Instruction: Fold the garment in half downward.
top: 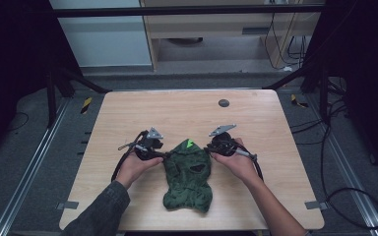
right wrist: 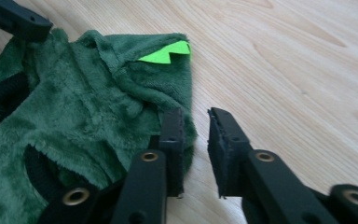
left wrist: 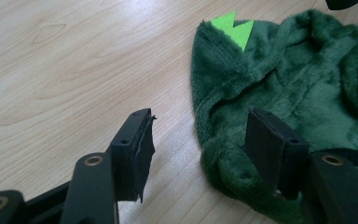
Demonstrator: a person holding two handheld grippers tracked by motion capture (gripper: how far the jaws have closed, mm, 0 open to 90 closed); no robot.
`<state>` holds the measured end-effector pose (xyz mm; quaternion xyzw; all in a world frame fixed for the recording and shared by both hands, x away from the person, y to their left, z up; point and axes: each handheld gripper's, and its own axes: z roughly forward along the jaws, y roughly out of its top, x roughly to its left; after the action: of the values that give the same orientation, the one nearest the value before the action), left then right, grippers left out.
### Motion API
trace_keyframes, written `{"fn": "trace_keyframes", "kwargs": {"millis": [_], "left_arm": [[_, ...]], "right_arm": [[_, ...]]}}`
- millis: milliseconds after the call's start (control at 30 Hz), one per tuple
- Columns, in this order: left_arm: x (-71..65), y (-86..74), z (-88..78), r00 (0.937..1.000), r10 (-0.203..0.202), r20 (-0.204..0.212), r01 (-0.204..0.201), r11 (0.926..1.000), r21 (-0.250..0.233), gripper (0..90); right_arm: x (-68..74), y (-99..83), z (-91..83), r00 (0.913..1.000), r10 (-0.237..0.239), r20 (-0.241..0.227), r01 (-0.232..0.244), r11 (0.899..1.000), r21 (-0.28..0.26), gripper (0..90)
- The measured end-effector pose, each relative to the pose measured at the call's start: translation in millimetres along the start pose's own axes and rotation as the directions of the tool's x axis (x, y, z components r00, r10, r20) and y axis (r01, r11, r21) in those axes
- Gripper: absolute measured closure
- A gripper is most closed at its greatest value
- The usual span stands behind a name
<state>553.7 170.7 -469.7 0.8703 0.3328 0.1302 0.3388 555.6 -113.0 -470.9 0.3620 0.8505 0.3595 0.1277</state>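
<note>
1. green fleece garment (top: 187,175) is lying flat near the front middle of the wooden table (top: 128,118), hood end pointing away from the person, a bright green spike (top: 190,143) showing at the top. it is looking like a small plush hooded costume with dark-edged openings.

2. left gripper (top: 165,155) is sitting at the garment's left shoulder edge. in the left gripper view its jaws are standing partly spread, one over bare wood, the other over the fleece hem (left wrist: 223,163); the pads are not pressing on cloth.

3. right gripper (top: 207,149) is sitting at the opposite edge, near the hood. in the right gripper view its jaws are standing close together with a narrow gap; one jaw is lying against the fleece edge (right wrist: 186,130), the other over wood. no fold is visibly pinched between them.

4. handling, judging by looks: the fabric is seeming light, soft and floppy, thick-piled. it is likely sagging and folding wherever unsupported, so one grip is probably leaving the rest dangling.

5. pile is looking fluffy rather than slick; the pads should be holding well once a real fold is between them, but a shallow bite is risking catching fuzz and slipping off.

6. best hold, in my reading: the doubled hem at each side edge, both grippers level with each other, taking a full thickness of cloth.

7. nothing fragile here; the thin spike is worth avoiding.
</note>
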Motion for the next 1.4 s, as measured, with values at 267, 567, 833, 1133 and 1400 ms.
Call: {"fn": "trace_keyframes", "kwargs": {"millis": [267,567,833,1133,1400], "left_arm": [[0.3,-6.8,7.3,1.0000,-0.007,-0.002,0.007,0.9995,0.029,40.3],[-0.7,-10.9,13.3,0.9999,-0.008,0.014,0.008,0.9988,0.049,44.3],[-2.4,-11.3,13.9,0.9987,-0.022,0.047,0.019,0.9980,0.060,54.2],[-5.6,-9.5,12.4,0.9956,-0.023,0.091,0.015,0.9961,0.087,73.8],[-6.2,-5.0,8.6,0.9960,-0.003,0.089,-0.006,0.9947,0.102,81.0]], "right_arm": [[0.3,-1.4,12.2,0.9998,0.017,-0.007,-0.016,1.000,0.024,64.6],[1.7,-2.8,24.4,0.9997,0.007,-0.022,-0.006,0.998,0.063,61.2],[5.2,-2.6,26.9,0.9997,-0.013,-0.020,0.014,0.998,0.064,66.4],[7.0,-1.3,26.6,0.9987,-0.026,-0.044,0.029,0.996,0.084,83.5],[8.2,7.8,23.7,0.9965,-0.067,-0.050,0.073,0.991,0.110,85.3]]}}
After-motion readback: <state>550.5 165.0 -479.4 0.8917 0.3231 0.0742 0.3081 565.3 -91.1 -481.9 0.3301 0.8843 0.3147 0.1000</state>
